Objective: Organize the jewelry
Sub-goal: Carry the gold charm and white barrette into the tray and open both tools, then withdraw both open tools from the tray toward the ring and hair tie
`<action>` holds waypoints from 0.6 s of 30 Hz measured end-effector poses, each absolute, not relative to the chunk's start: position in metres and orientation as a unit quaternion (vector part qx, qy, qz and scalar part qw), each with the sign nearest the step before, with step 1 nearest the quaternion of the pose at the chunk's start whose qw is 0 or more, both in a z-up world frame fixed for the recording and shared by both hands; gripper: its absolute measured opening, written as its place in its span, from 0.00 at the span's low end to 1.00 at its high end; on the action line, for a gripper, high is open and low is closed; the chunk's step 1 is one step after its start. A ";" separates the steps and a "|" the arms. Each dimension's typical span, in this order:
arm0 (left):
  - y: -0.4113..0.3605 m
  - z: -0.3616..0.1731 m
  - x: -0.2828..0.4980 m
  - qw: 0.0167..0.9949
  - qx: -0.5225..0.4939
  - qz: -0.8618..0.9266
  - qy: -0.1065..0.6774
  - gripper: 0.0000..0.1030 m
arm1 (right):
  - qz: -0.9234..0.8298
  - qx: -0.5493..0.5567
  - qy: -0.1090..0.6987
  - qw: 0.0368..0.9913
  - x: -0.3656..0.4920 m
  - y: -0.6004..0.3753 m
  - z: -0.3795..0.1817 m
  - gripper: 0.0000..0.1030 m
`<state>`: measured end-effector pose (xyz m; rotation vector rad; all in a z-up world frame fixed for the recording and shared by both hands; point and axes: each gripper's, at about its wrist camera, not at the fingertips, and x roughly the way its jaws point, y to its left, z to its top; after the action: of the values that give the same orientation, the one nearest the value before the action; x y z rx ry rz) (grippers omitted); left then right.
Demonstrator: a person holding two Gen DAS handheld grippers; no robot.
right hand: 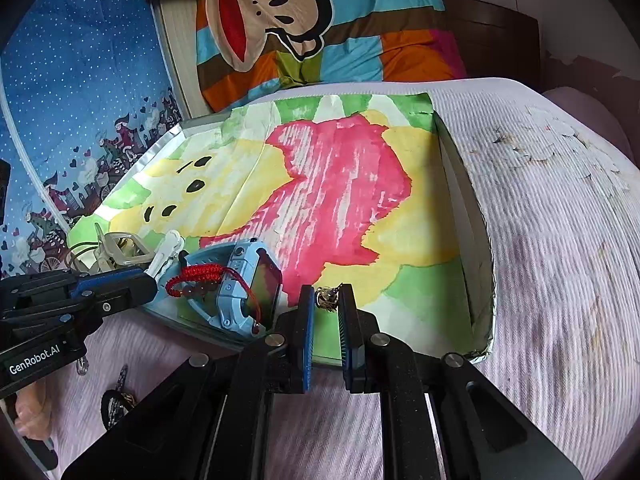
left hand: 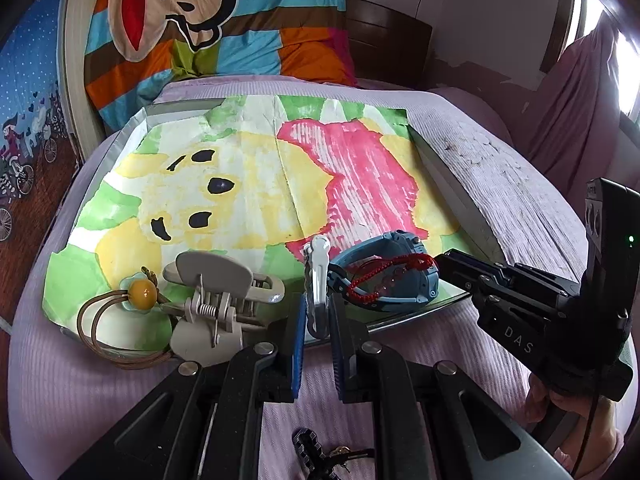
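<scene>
Tray: shallow silver-rimmed tray [right hand: 486, 280] lined w/ crumpled watercolour paper (yellow, pink, green) [left hand: 260, 184], sitting on a lilac ribbed bedspread [right hand: 552, 264]. Left gripper [left hand: 318, 316] is clenched on a white plastic hair clip [left hand: 319, 276], held upright at tray's near edge; in the right wrist view the same clip [right hand: 166, 254] pokes out past the blue pads [right hand: 108, 278]. Right gripper [right hand: 328, 300] is pinched on a small gold-coloured jewelry piece [right hand: 329, 298] over the green near corner of the paper; can't tell exactly what type it is, too small. Betw. the two grippers, inside tray: light-blue kids' smartwatch [left hand: 394, 268] lying on its side, w/ a red braided cord bracelet w/ reddish beads [left hand: 384, 276] draped across it. Left of the clip: beige plastic claw clip [left hand: 216, 296], touching a brown elastic hair tie w/ amber bead on a pale flower [left hand: 142, 290]. Dark keys/chain bits [left hand: 320, 456] lie on the bedspread, outside tray, near side. Striped monkey-print pillow [right hand: 304, 20] behind.
</scene>
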<state>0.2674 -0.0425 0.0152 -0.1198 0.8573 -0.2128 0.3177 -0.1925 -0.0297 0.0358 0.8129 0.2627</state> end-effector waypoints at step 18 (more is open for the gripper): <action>-0.031 0.032 0.217 0.943 -0.046 -0.107 0.313 0.53 | 0.125 0.018 0.296 0.947 0.264 -0.210 -0.009 0.42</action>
<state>0.2173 -0.0313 0.0317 -0.0947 0.6376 -0.2174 0.2641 -0.2096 -0.0094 0.0371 0.6029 0.2548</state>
